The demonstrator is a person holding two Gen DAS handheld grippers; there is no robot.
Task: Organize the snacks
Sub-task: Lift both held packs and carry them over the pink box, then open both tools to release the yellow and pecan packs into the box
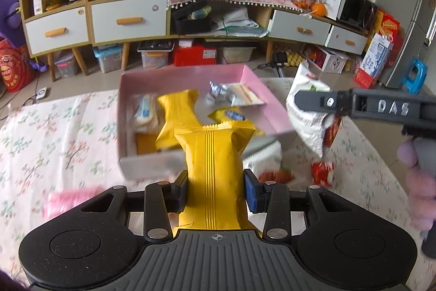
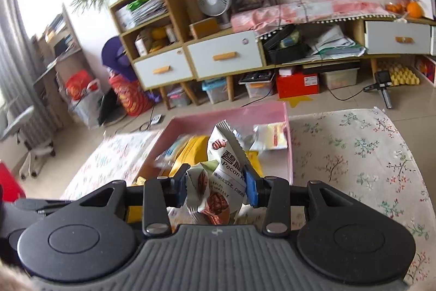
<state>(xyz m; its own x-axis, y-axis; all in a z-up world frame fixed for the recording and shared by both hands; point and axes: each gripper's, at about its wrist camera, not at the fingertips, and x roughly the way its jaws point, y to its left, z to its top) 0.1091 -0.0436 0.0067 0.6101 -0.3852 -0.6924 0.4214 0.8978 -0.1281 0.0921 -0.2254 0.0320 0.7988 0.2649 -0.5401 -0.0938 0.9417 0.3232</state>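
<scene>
We hold a snack in each tool, both lifted clear of the floral table (image 1: 54, 132) so they can go into the pink box (image 1: 256, 78) without dragging over what lies around it. The left tool (image 1: 216, 191) is clamped on a yellow packet (image 1: 215, 154), gripped across its middle so it stands upright between the pads, its crimped top toward the box just ahead. The right tool (image 2: 216, 188) is pinched on a white pecan packet (image 2: 226, 168), crumpled at the waist where the pads bite; in the left wrist view that packet (image 1: 308, 111) hangs beside the box's right wall. The box already holds several wrappers, among them another yellow packet (image 1: 177, 111) and a pale sachet (image 1: 242, 94). A few small red snacks (image 1: 323, 172) still lie on the table near the box. Both tools tilt downward toward the box, side by side, which we judge suits dropping the two packets in.
</scene>
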